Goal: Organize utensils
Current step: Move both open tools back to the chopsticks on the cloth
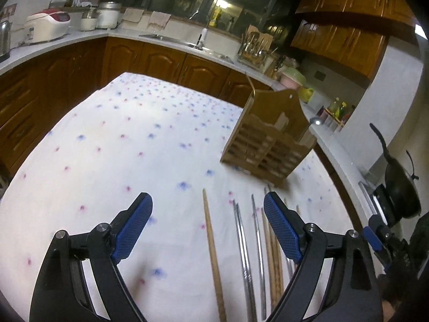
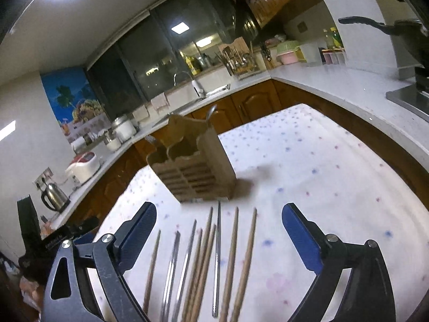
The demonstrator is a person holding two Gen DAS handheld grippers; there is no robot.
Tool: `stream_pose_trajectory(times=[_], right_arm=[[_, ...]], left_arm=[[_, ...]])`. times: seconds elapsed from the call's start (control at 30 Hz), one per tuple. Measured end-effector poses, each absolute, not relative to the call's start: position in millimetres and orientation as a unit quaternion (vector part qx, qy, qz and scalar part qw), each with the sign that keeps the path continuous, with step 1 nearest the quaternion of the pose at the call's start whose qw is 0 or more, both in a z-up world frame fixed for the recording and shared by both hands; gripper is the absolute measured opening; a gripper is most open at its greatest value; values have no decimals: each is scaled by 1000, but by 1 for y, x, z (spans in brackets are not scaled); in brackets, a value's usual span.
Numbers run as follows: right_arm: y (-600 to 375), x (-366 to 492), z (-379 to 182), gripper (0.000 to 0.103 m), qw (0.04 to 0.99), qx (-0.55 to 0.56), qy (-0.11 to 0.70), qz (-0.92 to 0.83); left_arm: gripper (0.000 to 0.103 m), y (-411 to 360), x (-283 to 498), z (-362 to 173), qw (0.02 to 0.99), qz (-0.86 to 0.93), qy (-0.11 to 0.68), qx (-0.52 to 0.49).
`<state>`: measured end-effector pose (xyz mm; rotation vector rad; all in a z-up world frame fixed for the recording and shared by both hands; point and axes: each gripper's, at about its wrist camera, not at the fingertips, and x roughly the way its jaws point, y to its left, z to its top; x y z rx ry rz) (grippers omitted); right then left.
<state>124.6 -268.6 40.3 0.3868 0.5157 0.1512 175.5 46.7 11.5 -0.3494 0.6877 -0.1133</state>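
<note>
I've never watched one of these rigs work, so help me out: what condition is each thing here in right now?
Left gripper: open, holding nothing.
Right gripper: open, holding nothing.
Wooden holder: upright on the tablecloth, a spoon handle sticking out.
Chopsticks: wooden and metal, lying loose side by side.
Tablecloth: spread flat.

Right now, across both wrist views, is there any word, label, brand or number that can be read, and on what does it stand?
No text can be read.
Poster: a palm-tree picture; print too blurred.
Bottles on the counter: labels too small.
Rice cooker: a small sticker, unreadable.
Holder, chopsticks, cloth: no lettering seen.
</note>
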Motion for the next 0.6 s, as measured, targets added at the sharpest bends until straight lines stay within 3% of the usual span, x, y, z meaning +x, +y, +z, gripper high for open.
stream_pose_trajectory(times=[0.6], right_arm=[[-255,120,20,95,941,168,284,77]], left_arm=[[87,35,182,-7,917,-40,378,-122]])
